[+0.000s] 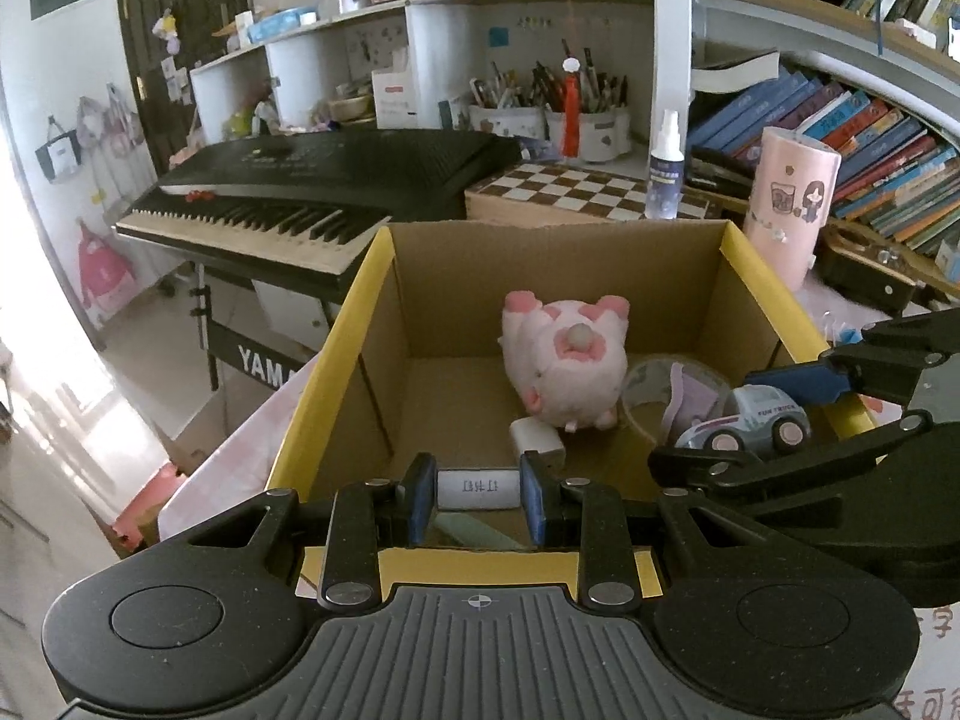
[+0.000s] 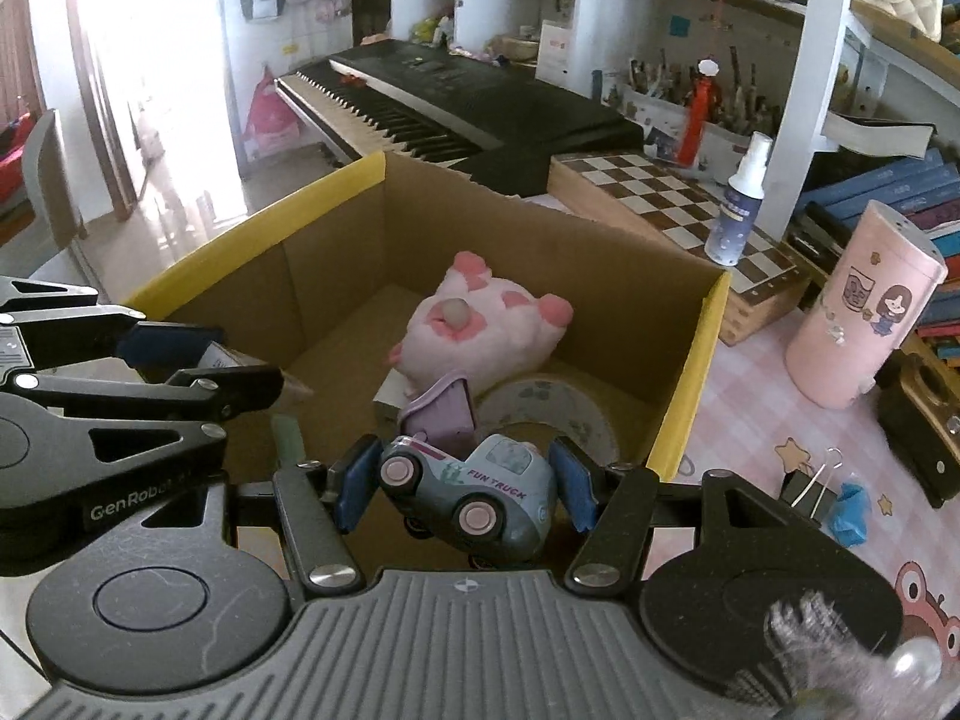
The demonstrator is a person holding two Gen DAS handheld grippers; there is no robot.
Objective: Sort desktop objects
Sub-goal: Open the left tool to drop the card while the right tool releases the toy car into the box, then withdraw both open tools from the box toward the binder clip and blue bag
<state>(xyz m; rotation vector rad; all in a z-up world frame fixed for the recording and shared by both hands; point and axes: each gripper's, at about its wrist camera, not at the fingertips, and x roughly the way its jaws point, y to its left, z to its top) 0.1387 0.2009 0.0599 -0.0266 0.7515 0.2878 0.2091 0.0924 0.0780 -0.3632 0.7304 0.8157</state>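
Now | left claw [image 1: 478, 489] grips white box [image 1: 477, 488] | right claw [image 2: 462, 483] grips toy truck [image 2: 474, 489] | over carton [image 1: 336, 372]

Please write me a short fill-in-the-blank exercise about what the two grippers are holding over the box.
1. The right gripper holds a toy ____ above the cardboard box.
2. The left gripper holds a small ____ object with a label.
3. The plush pig lies ____ the box.

Missing words: truck; white; inside
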